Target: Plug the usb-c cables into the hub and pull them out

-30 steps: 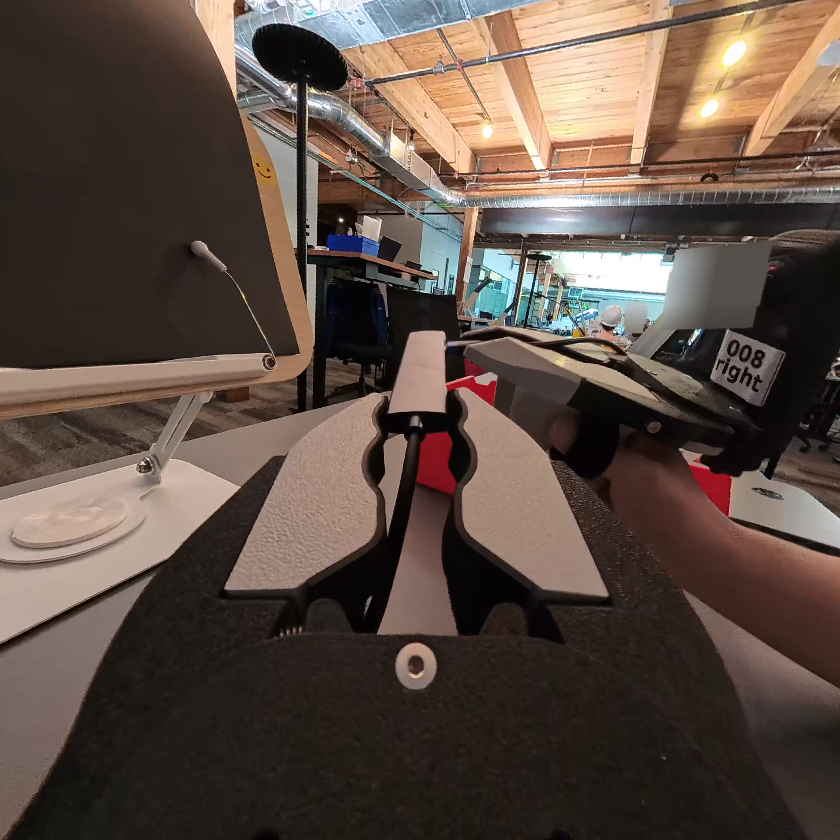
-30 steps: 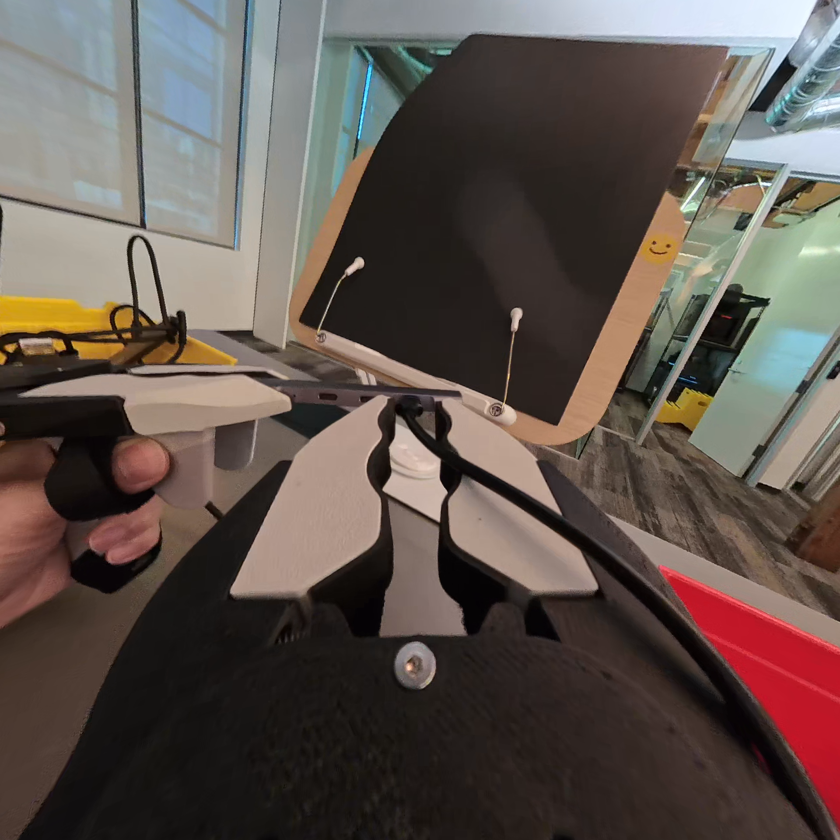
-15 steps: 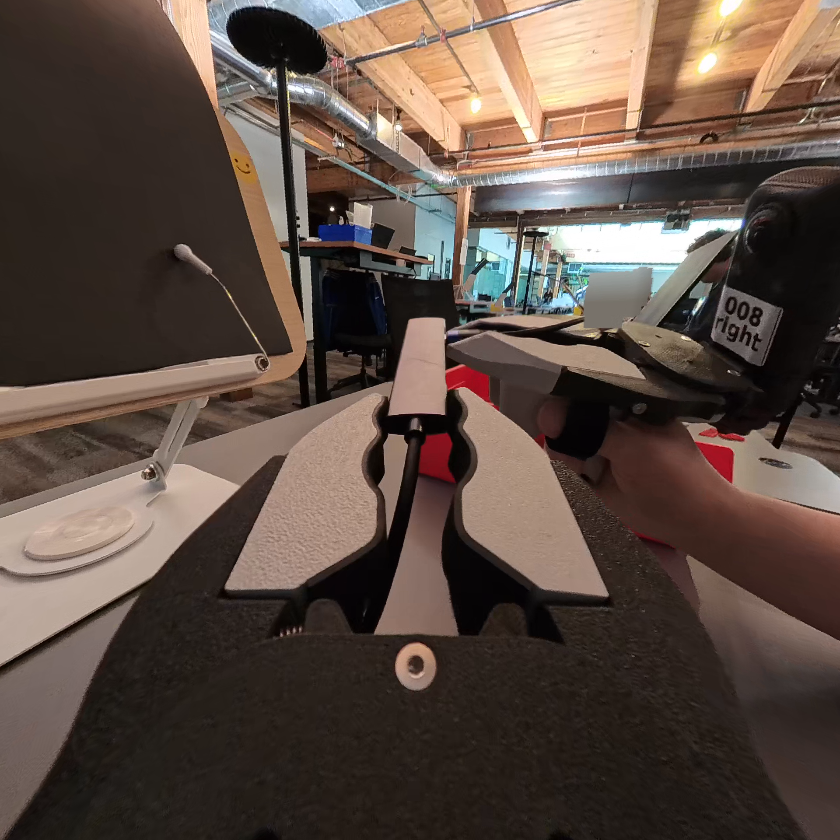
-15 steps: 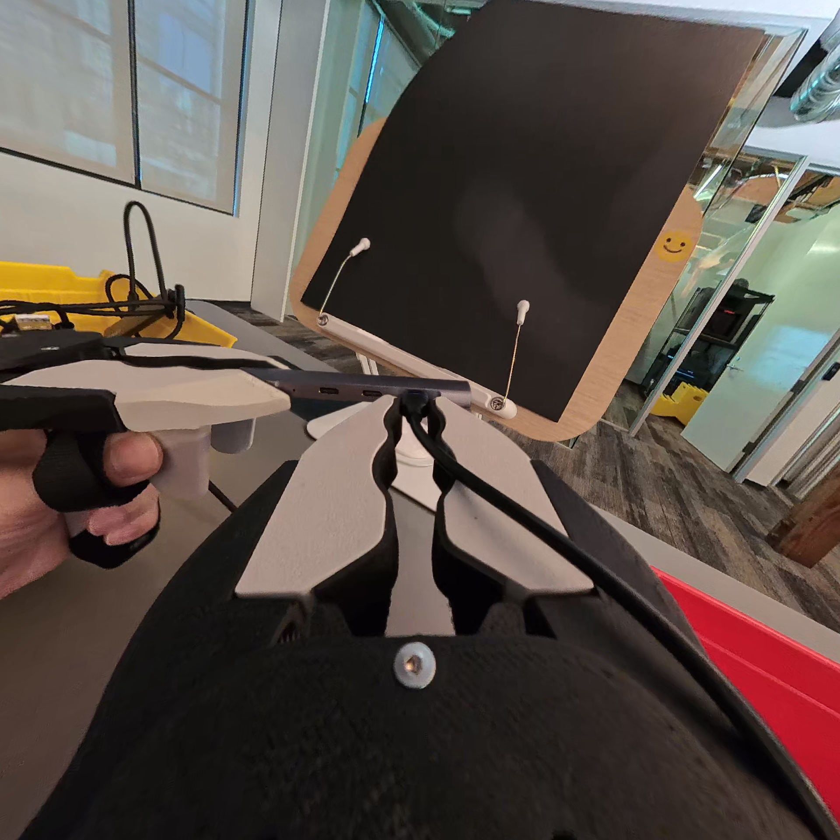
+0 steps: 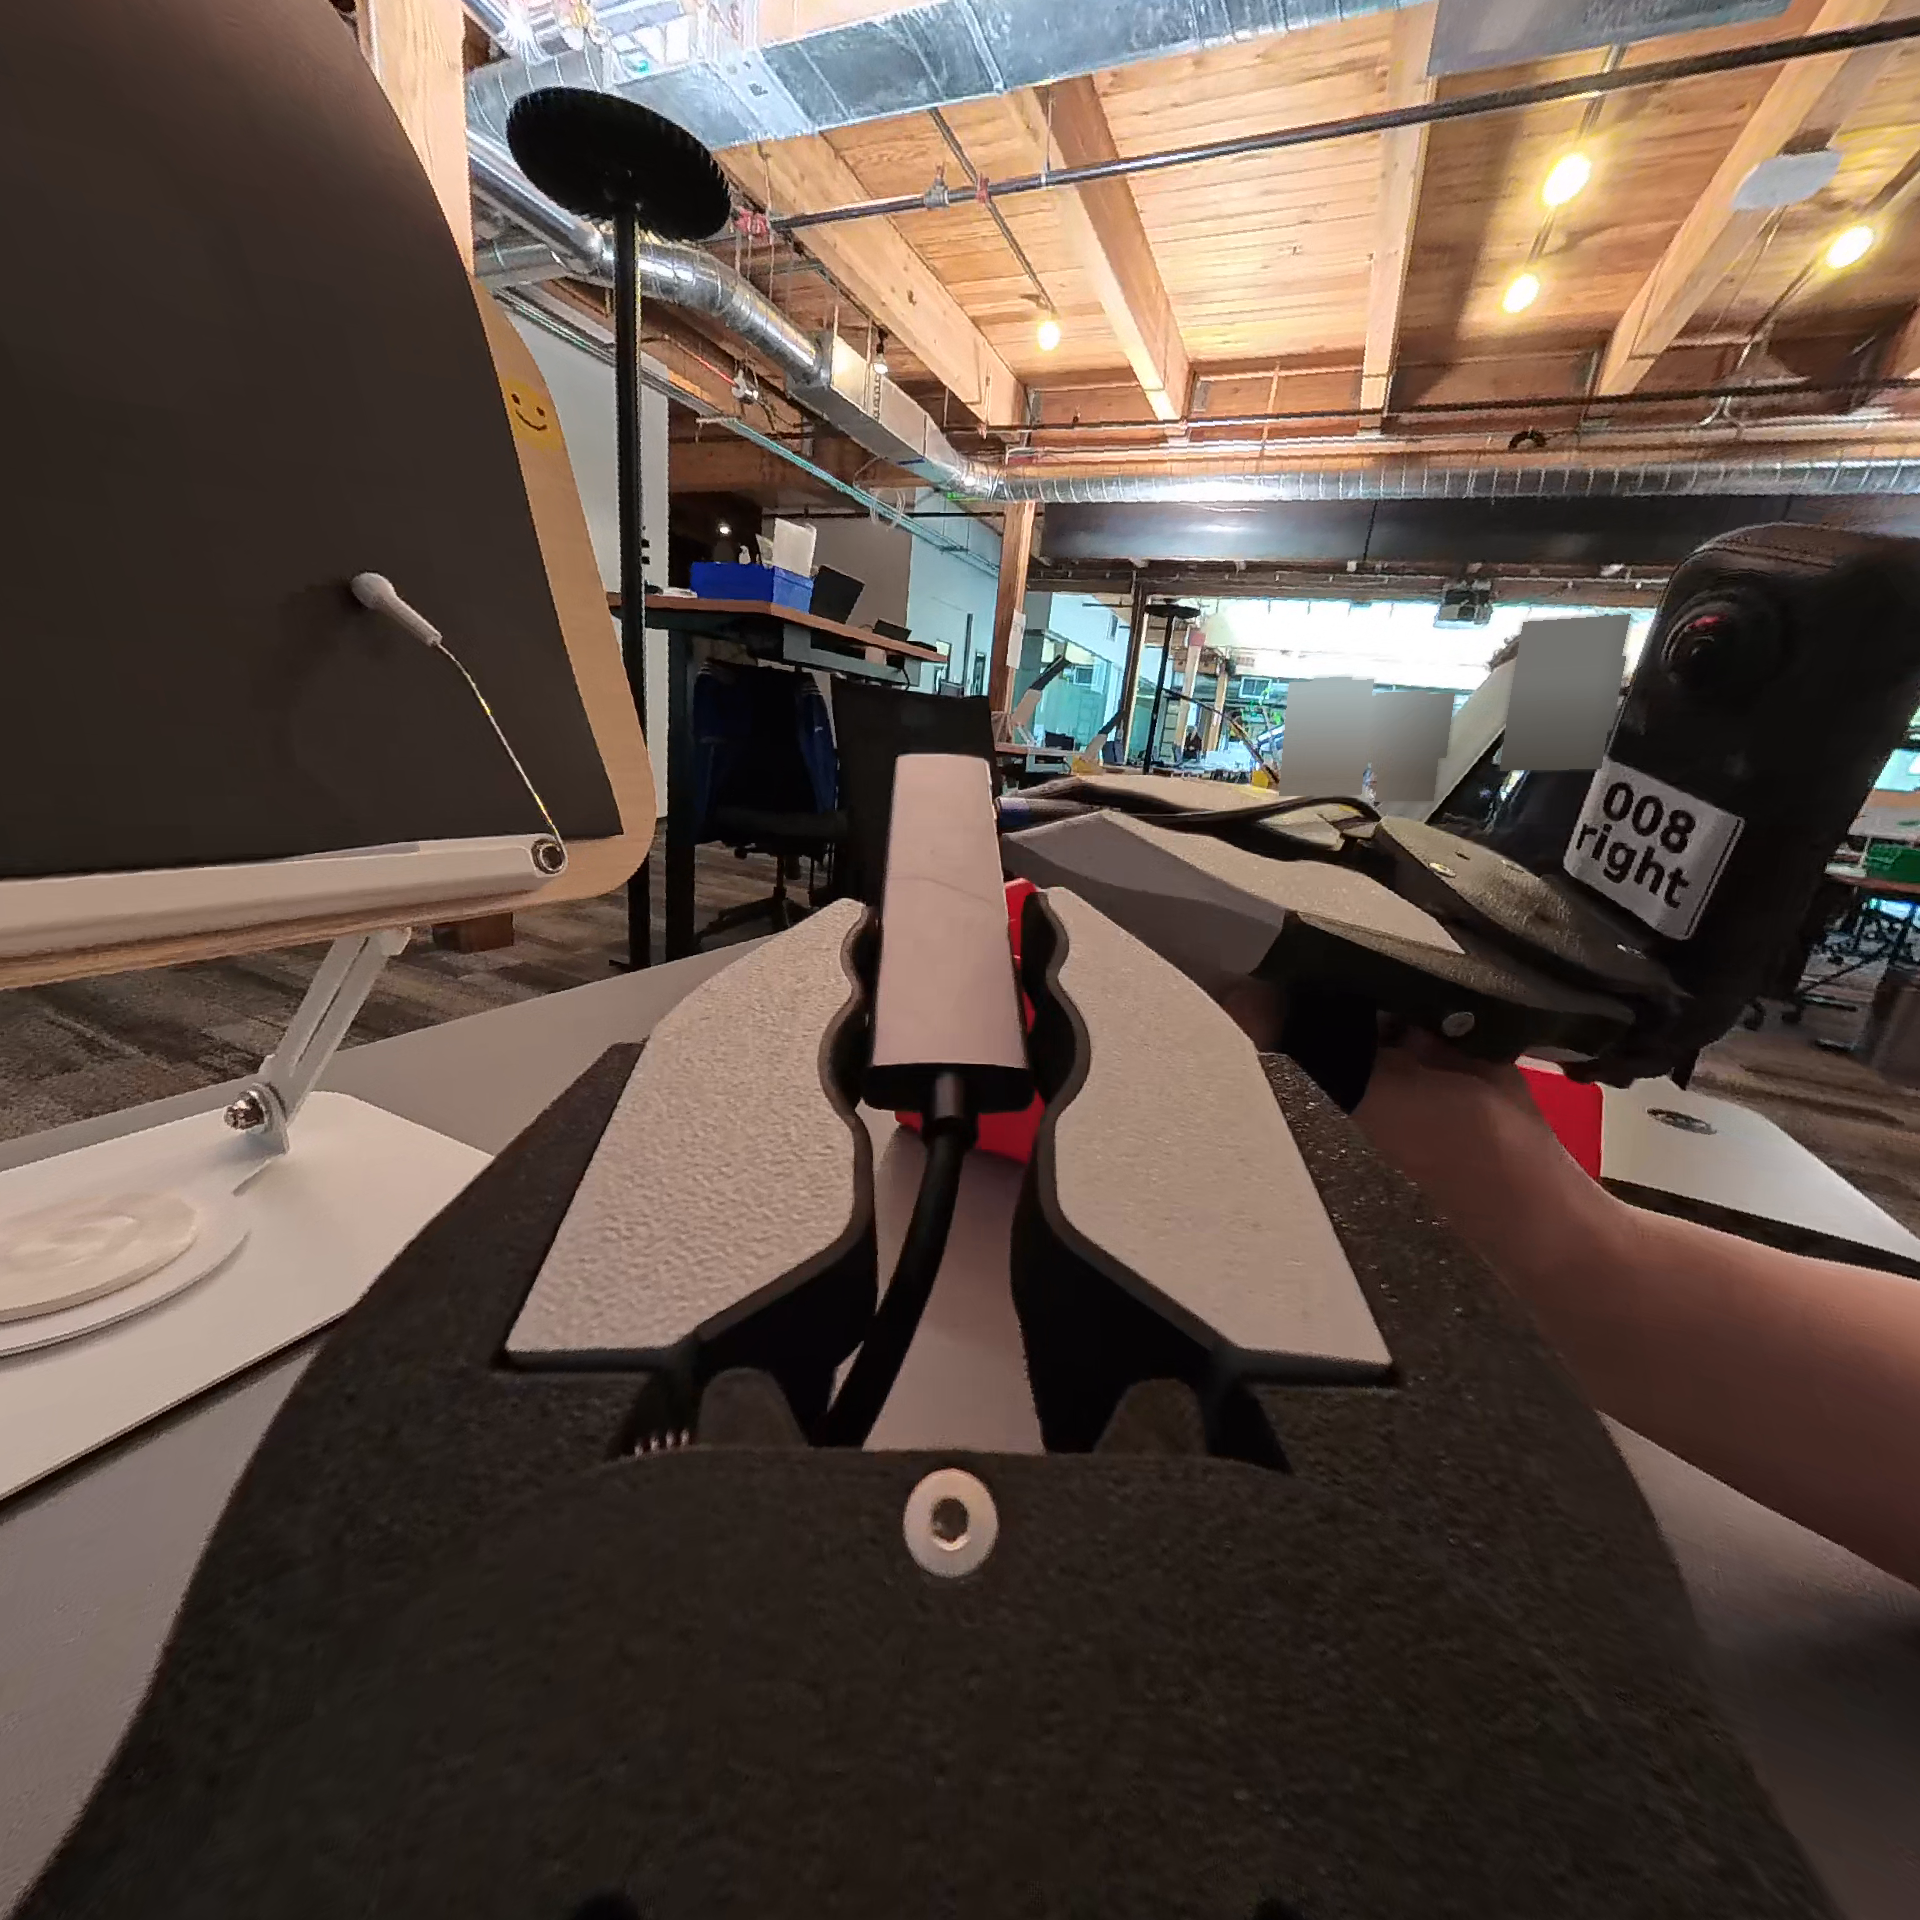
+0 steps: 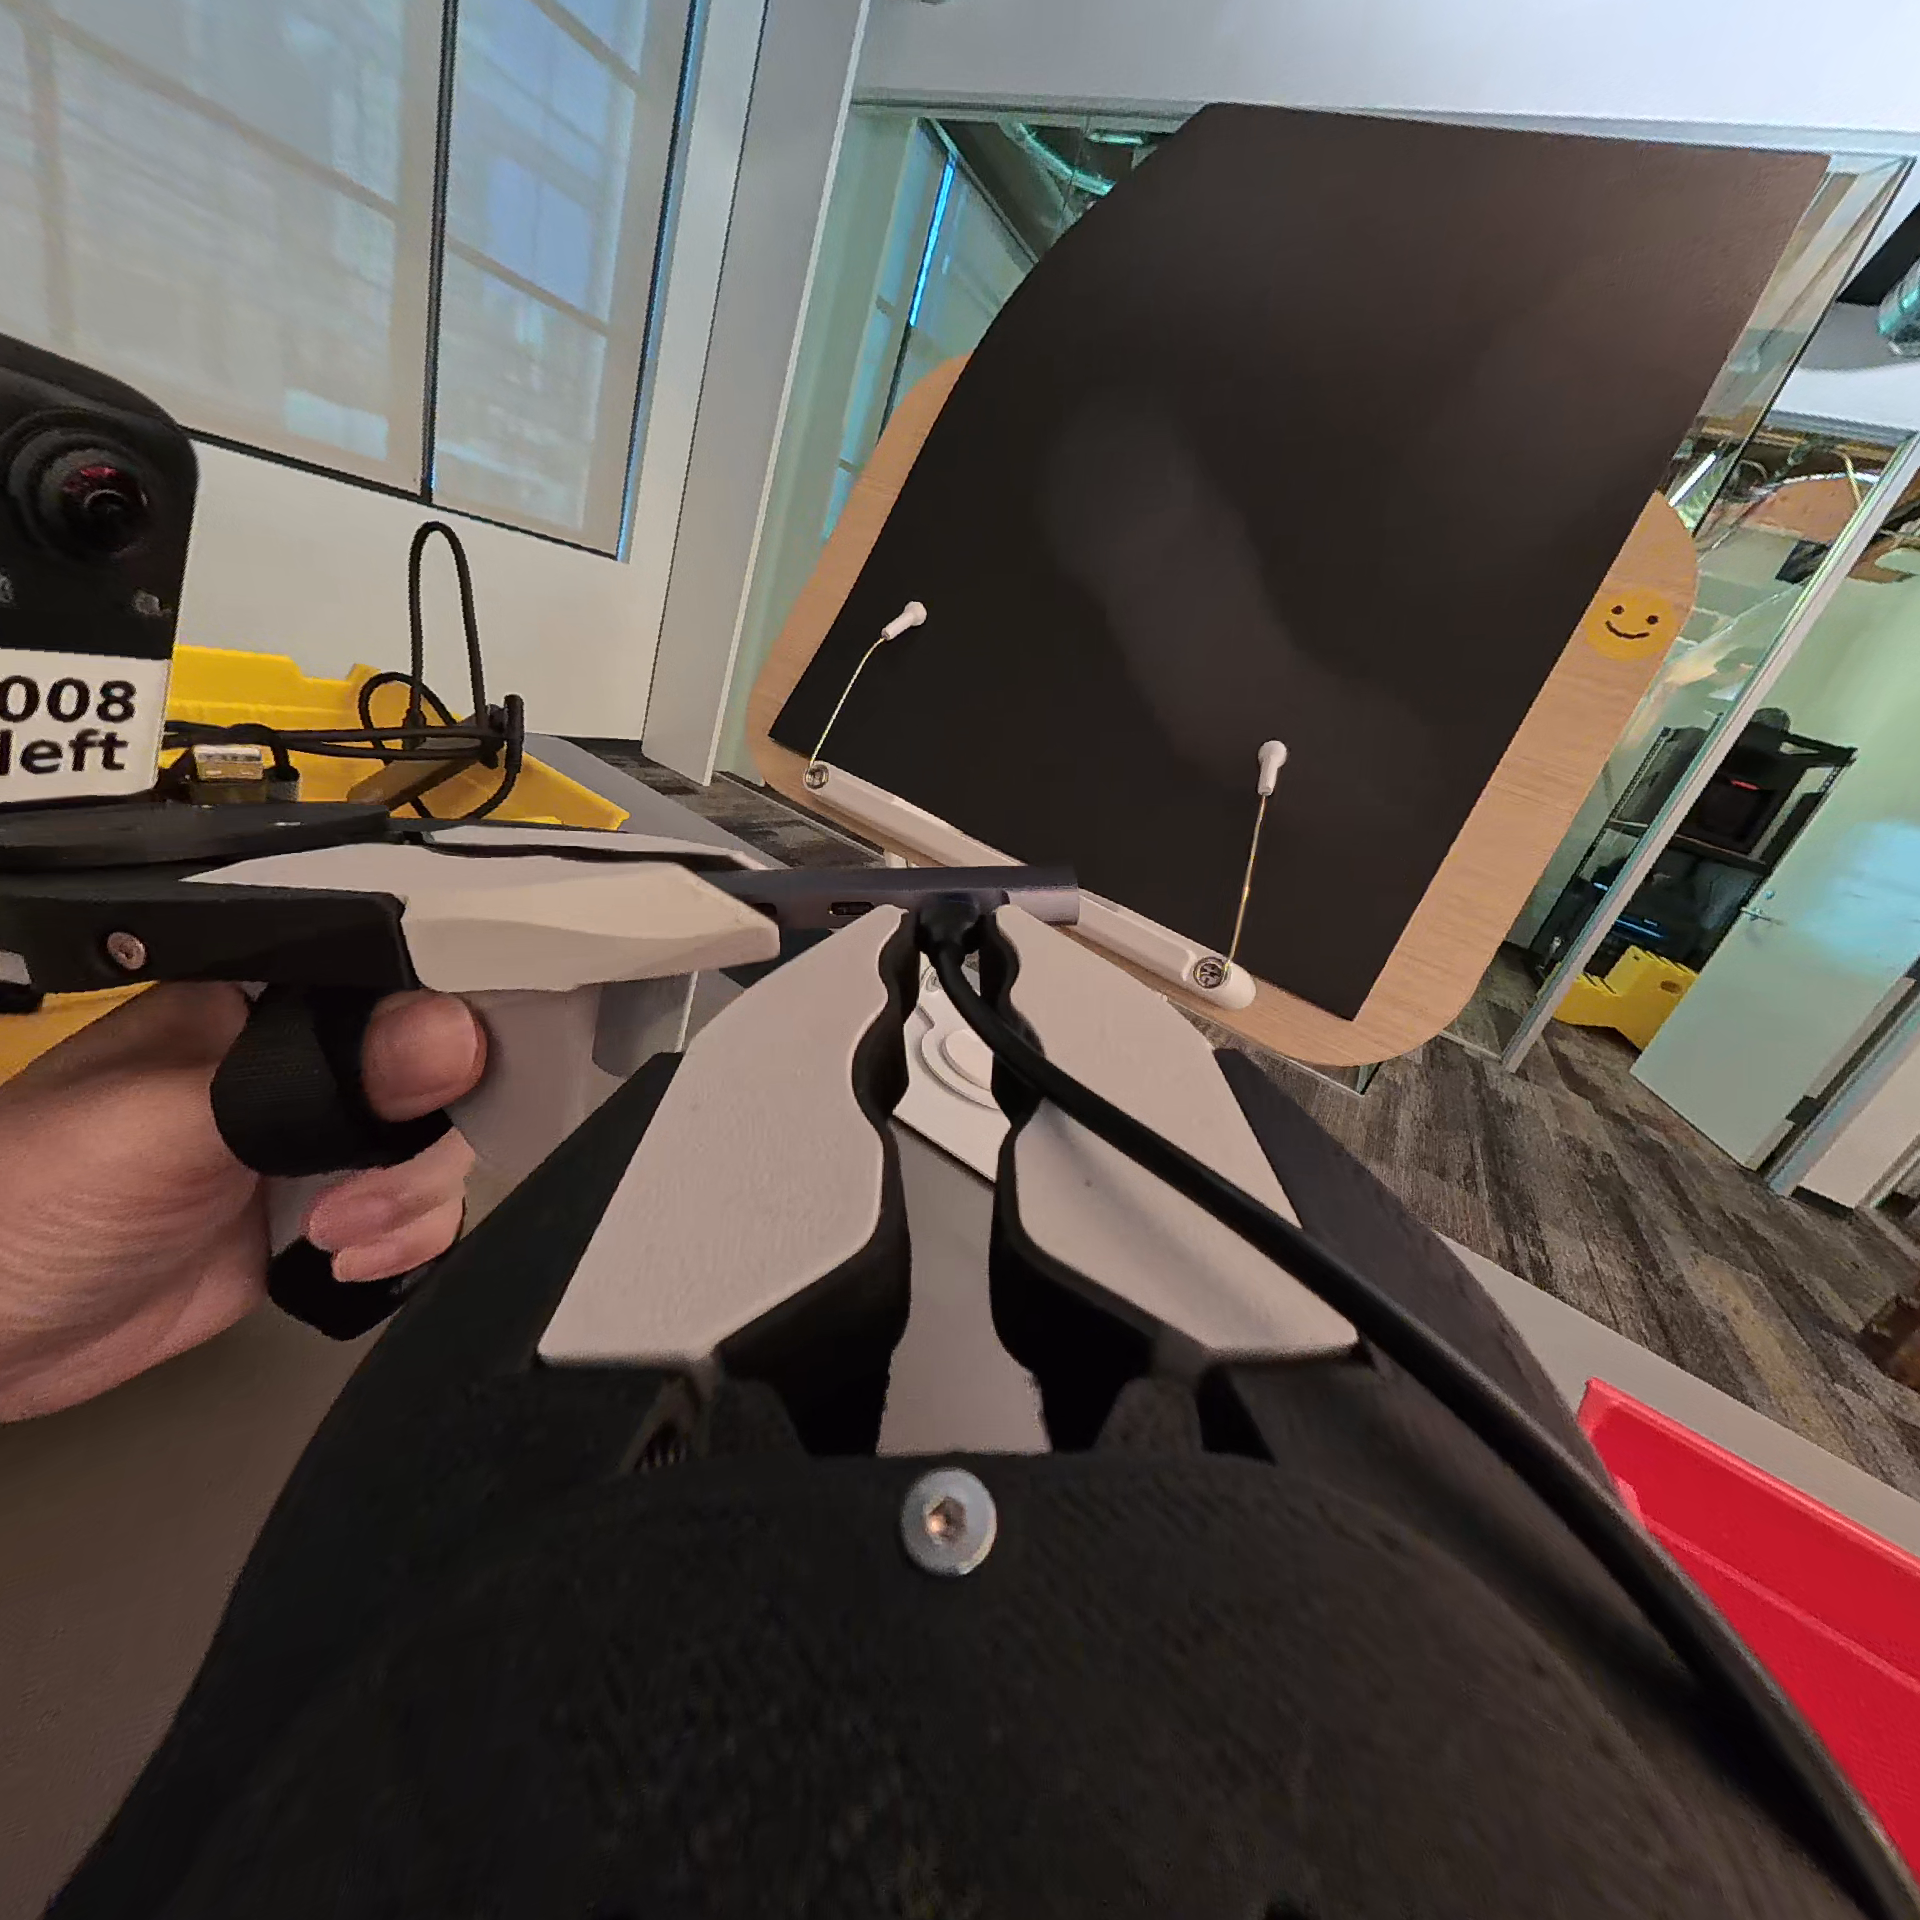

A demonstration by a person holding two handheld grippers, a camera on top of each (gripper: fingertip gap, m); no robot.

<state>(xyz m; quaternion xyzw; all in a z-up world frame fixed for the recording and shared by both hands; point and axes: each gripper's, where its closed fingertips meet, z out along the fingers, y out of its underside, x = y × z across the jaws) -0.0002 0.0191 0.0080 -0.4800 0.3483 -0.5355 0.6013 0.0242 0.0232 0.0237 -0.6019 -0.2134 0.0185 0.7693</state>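
The left claw (image 5: 943, 1023) was clamped narrow around the grey hub (image 5: 943, 914), which stuck straight out ahead of its tips, held up in the air above the grey table (image 5: 499, 1049), with the hub's own black lead (image 5: 914, 1226) trailing back between the two fingers. The right claw (image 6: 951, 940) was pinched shut on the dark plug (image 6: 948, 920) of a black cable (image 6: 1226, 1174), and that plug sat against the long side of the hub (image 6: 914, 885), right beside two open ports; whether it was fully seated could not be told. The cable ran back over the right finger and off the lower right. Behind both claws stood a tilted black board on a white stand (image 6: 1247, 540), near the far edge of the table, with a yellow bin (image 6: 312, 696) of tangled cords to the left and a red bin (image 6: 1766, 1558) at the right. From here the likely trouble was a crooked push or pull: since the hub was gripped only at one end, any sideways force from the right claw could twist it in the left claw's hold, bend the plug, or let the hub slip out. A loose pinch on the short plug could also slide off onto the cable, straining the cord instead of the connector.
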